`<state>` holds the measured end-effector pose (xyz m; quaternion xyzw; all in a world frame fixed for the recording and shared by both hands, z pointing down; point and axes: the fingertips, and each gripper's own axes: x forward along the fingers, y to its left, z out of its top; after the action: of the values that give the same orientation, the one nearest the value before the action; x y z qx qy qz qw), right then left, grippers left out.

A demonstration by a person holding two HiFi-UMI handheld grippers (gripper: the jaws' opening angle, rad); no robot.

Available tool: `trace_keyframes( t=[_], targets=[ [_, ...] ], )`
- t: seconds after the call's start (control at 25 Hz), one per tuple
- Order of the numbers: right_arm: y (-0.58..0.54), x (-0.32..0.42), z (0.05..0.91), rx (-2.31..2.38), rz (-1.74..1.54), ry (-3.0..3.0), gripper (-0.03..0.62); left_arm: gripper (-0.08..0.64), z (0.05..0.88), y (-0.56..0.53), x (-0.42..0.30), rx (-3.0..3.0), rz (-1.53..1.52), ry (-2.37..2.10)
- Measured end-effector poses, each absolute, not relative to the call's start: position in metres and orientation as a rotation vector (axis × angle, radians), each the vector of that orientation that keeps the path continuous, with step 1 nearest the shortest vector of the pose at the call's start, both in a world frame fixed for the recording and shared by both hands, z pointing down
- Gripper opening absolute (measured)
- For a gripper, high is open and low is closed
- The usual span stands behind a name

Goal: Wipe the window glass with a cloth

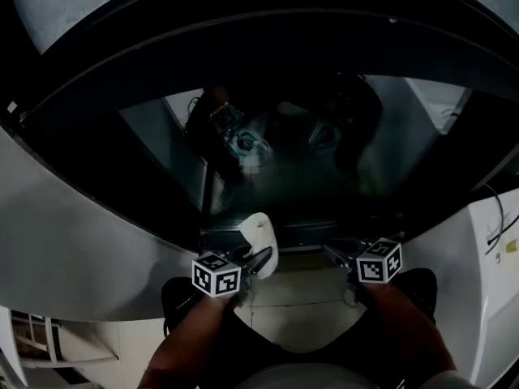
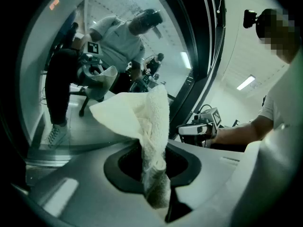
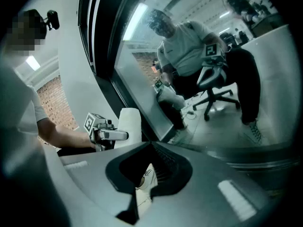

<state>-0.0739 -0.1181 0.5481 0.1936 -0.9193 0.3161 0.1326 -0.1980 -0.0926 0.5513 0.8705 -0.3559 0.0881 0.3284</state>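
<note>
Cloth of white terry [image 2: 150,126] is clamped between the 2 jaws of the left gripper [image 1: 256,261], and its loose end fans upward beyond the tips. In the head view the cloth rises at the near lower edge of the large dark window glass [image 1: 324,160], just left of centre; whether it touches the pane cannot be told. The right gripper [image 1: 334,253] hangs level with the left one, apart from it on the right. Its 2 jaws are drawn together with nothing between them, and only a white shoe [image 3: 146,178] and pale floor show through the gap behind the tips. Each gripper view shows the other gripper held out beside the black window frame [image 2: 199,74]. The glass reflects the person in a pale shirt [image 3: 189,46] and a black swivel office chair [image 3: 215,91]. Pale tiled floor [image 1: 300,298] lies below, between the person's forearms.
</note>
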Motion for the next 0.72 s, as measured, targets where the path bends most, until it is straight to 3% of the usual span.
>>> trace_keyframes(
  t=[0.44,0.72],
  targets=[
    [-0.117,-0.074,0.549,0.555,0.915,-2.660,0.002,0.094,0.548,-0.092,-0.196,2.300,0.242,-0.944],
    [-0.119,-0.071,0.551,0.560,0.909,-2.647,0.002,0.094,0.539,-0.092,-0.193,2.409,0.436,-1.059]
  ],
)
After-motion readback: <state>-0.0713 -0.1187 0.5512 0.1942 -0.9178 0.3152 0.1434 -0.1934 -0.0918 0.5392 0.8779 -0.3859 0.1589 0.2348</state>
